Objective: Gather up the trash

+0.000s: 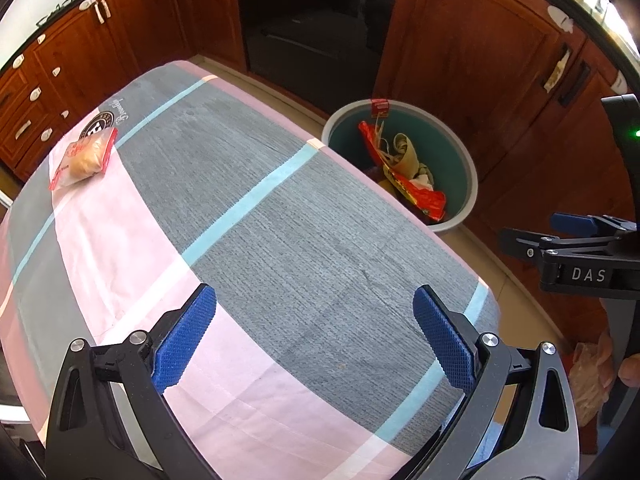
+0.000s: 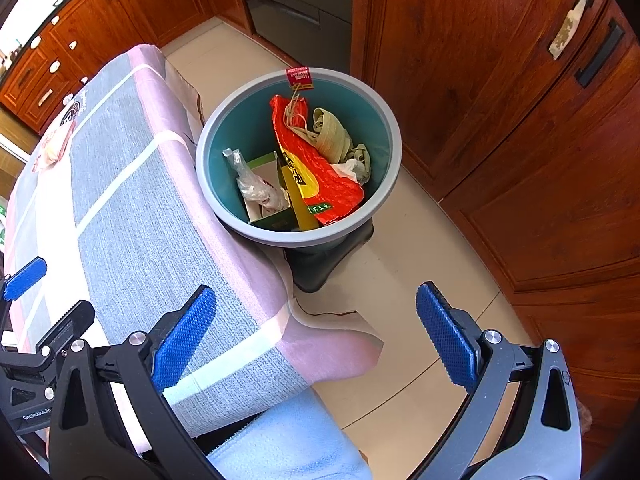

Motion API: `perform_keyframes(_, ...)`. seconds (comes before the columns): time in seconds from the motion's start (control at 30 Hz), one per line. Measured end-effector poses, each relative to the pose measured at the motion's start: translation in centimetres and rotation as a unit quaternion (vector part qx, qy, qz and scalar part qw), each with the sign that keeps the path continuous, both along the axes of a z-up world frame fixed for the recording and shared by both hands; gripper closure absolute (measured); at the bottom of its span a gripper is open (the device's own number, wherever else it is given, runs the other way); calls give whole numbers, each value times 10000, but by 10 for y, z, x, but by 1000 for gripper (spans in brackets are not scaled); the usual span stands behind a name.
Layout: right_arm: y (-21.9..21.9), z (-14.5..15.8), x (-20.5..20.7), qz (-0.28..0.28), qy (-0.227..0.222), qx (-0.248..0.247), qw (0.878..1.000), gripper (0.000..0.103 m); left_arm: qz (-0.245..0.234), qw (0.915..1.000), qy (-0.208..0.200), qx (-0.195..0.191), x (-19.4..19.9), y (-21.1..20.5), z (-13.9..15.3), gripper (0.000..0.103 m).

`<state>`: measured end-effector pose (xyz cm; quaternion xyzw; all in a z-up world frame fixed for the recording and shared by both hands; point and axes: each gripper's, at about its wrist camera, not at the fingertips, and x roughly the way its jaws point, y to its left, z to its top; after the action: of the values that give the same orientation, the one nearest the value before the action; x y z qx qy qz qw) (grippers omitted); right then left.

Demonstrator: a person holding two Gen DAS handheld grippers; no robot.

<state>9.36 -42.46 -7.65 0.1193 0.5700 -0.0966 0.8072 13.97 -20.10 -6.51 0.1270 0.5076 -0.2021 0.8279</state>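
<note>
A red-edged snack packet [image 1: 83,158] lies at the far left corner of your table [image 1: 280,208], its long axis running away from you. Your left gripper [image 1: 314,338], fingers spread and empty, is nearer; your right gripper [image 2: 316,338], also released, faces the trash bin [image 2: 394,148].

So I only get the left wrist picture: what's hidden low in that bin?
Observer: A green-edged cardboard box sits on the table side of the bin.
Operator: Anything on it?
Observer: A crumpled clear plastic bag lies on it.
Operator: And the right tool, is it holding something?
Observer: No, the right tool is open and empty, over the table's corner and the floor.
</note>
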Motion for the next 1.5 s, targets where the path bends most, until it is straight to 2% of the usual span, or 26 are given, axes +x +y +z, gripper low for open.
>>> perform_keyframes(0.77, 6, 8, 5, 76, -4, -47, 10000, 7, 46, 9999, -131, -13, 1, 8, 11, 4)
perform_keyframes(1.5, 10, 5, 10, 138, 56, -70, 9999, 7, 70, 9999, -41, 86, 2, 10, 4, 4)
